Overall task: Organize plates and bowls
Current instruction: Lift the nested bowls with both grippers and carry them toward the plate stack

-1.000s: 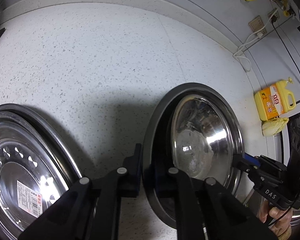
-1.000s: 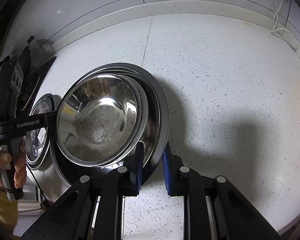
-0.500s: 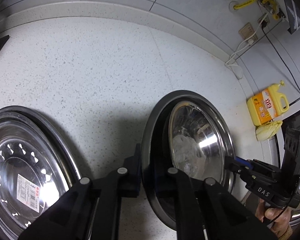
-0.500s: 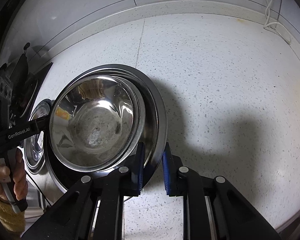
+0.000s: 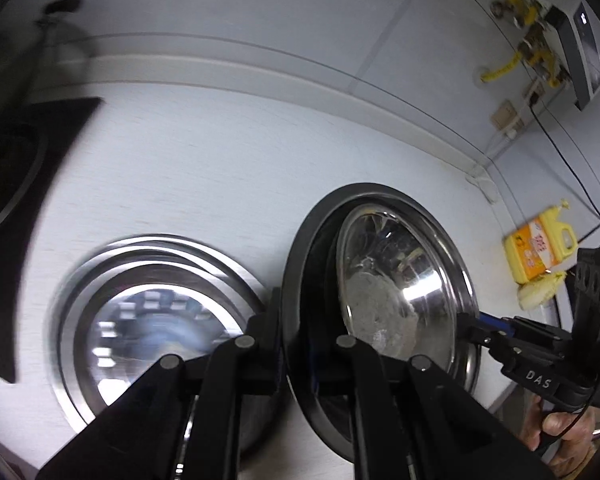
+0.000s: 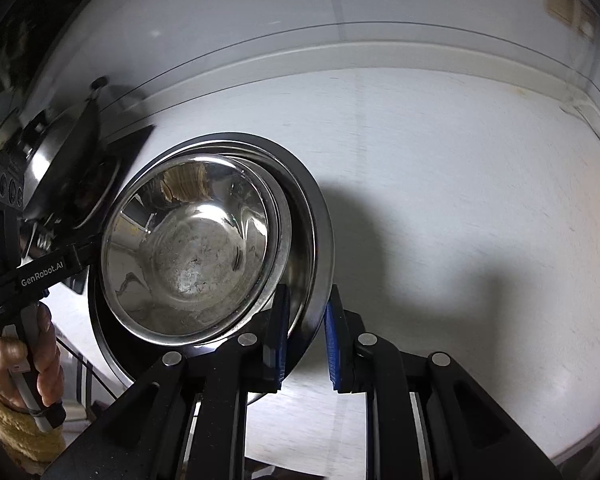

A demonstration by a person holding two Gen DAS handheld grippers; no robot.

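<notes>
Both grippers hold one stack: a wide steel plate (image 5: 300,256) with steel bowls (image 5: 396,280) nested in it, lifted above the white counter. My left gripper (image 5: 296,344) is shut on the plate's left rim. My right gripper (image 6: 306,336) is shut on its right rim (image 6: 320,240), with the bowls (image 6: 188,248) to the left of its fingers. The right gripper also shows in the left wrist view (image 5: 476,328), at the far rim. A second steel plate (image 5: 148,320) lies on the counter below and left of the stack, blurred.
A black stove top (image 5: 24,184) with a pot lid (image 6: 64,152) is on the left. A yellow detergent bottle (image 5: 540,248) and a cloth stand at the right by the wall. Cables and sockets (image 5: 508,116) hang on the back wall.
Both grippers have lifted the plate and bowl stack up and moved it left toward the second plate and the stove. The grips are unchanged.
</notes>
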